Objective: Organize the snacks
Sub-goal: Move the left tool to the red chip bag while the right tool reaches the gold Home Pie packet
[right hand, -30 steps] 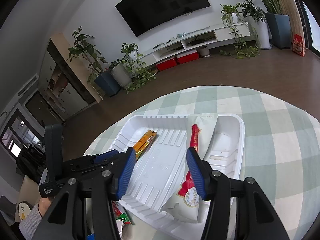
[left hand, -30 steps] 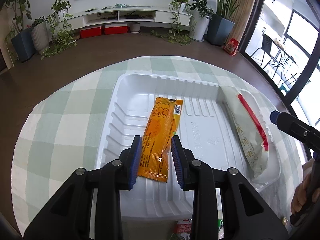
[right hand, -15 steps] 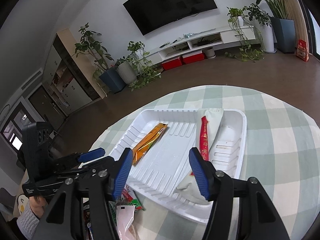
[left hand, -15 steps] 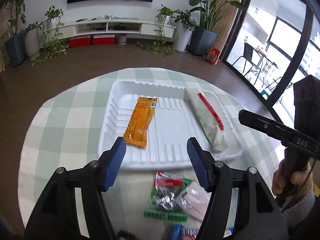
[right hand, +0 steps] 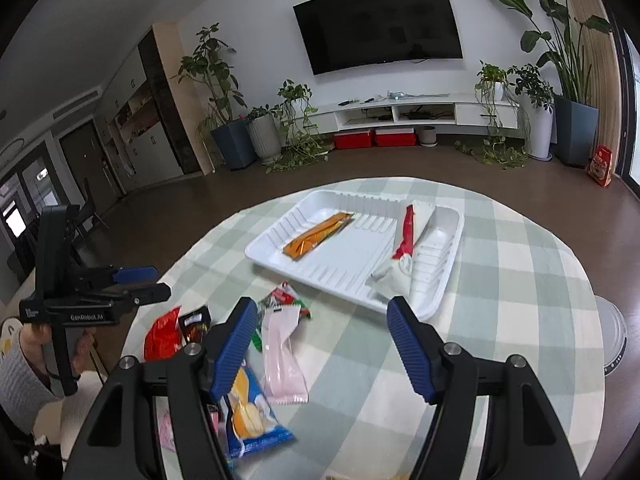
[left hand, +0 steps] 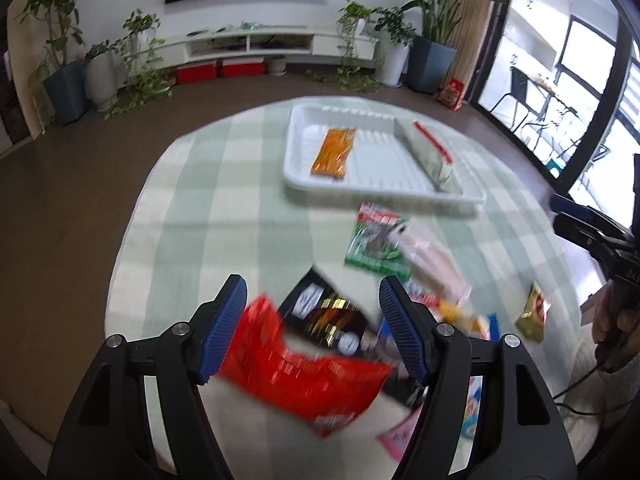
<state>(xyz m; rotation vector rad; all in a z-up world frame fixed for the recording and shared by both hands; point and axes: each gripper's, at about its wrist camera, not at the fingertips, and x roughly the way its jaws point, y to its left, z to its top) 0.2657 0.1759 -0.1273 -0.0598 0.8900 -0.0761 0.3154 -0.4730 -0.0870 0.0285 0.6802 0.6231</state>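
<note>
So two snacks are in the tray (right hand: 448, 236) so far: the orange pack (right hand: 318, 236) lying on its left side and the white-and-red pack (right hand: 404, 248) leaning along the right side. That's the done part.

What's left is the whole pile on the worktop (right hand: 520, 280) in front of the tray: a green pack (left hand: 374, 240) and a pale pink one (right hand: 280, 354) closest to it, then a red bag (left hand: 296, 368), a dark pack (left hand: 332, 316), a blue-and-yellow one (right hand: 250, 416) and a small gold one (left hand: 530, 316) off to the right. The left view is pretty blurred, so there may be a couple more I can't make out. I'd say it's well under half done.

Both tools are empty. The left tool (left hand: 312, 328) has just been opening, jaws apart over the red bag, not gripping it. The right tool (right hand: 322, 344) has been opening too, nothing between its pads, hanging above the pink pack's end of the pile.
</note>
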